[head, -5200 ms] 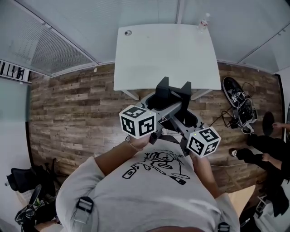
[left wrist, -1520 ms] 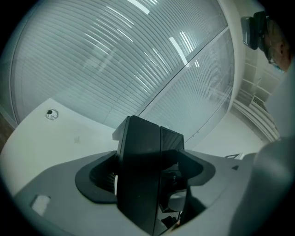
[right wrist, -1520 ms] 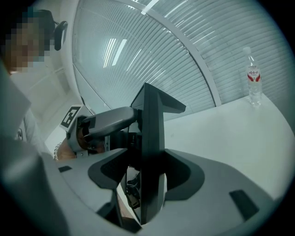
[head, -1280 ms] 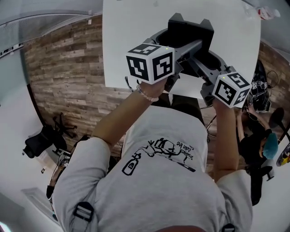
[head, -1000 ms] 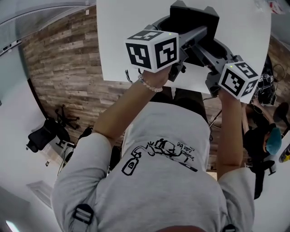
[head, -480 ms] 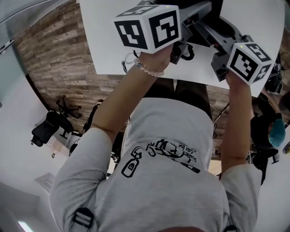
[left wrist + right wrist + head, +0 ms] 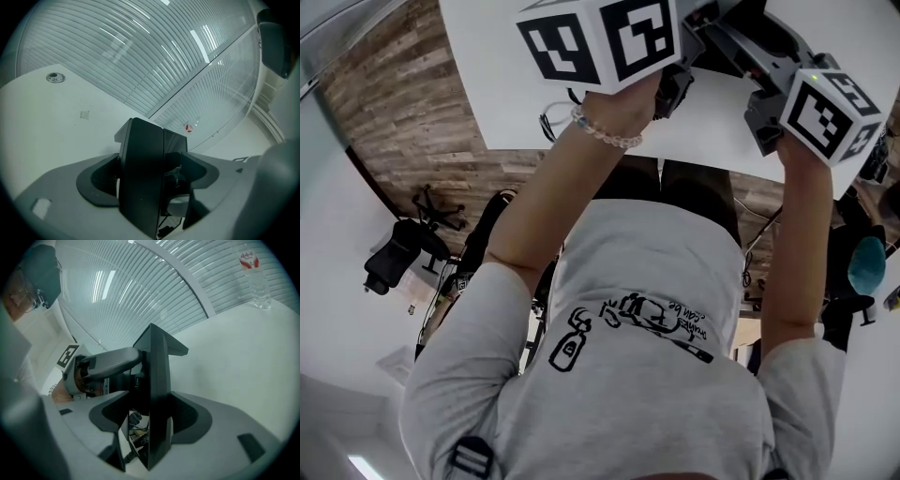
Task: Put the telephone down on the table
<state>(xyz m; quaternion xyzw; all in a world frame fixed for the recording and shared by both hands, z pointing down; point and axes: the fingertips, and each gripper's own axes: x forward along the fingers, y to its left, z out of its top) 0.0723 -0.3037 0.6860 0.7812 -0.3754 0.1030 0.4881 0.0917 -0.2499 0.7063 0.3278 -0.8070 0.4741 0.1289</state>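
The telephone (image 7: 143,180) is a black, slab-like set, seen edge-on between the grey jaws of my left gripper (image 7: 154,185), which is shut on it. My right gripper (image 7: 150,423) is shut on the same telephone (image 7: 158,394) from the other side, and a dark cord hangs under it. The set hangs just above the white table (image 7: 234,348). In the head view only the two marker cubes (image 7: 600,37) (image 7: 830,103) and the grippers' rear parts show; the telephone is mostly cut off at the top edge.
A clear plastic bottle (image 7: 253,277) stands at the table's far right corner. A round cable grommet (image 7: 55,78) sits in the far left corner. Glass walls with blinds lie behind the table. An office chair (image 7: 394,262) and a seated person (image 7: 862,272) are on the floor.
Both grippers and the telephone have gone forward over the table and sunk toward it. They have slid up to the head view's top edge, where the telephone is now largely out of frame.
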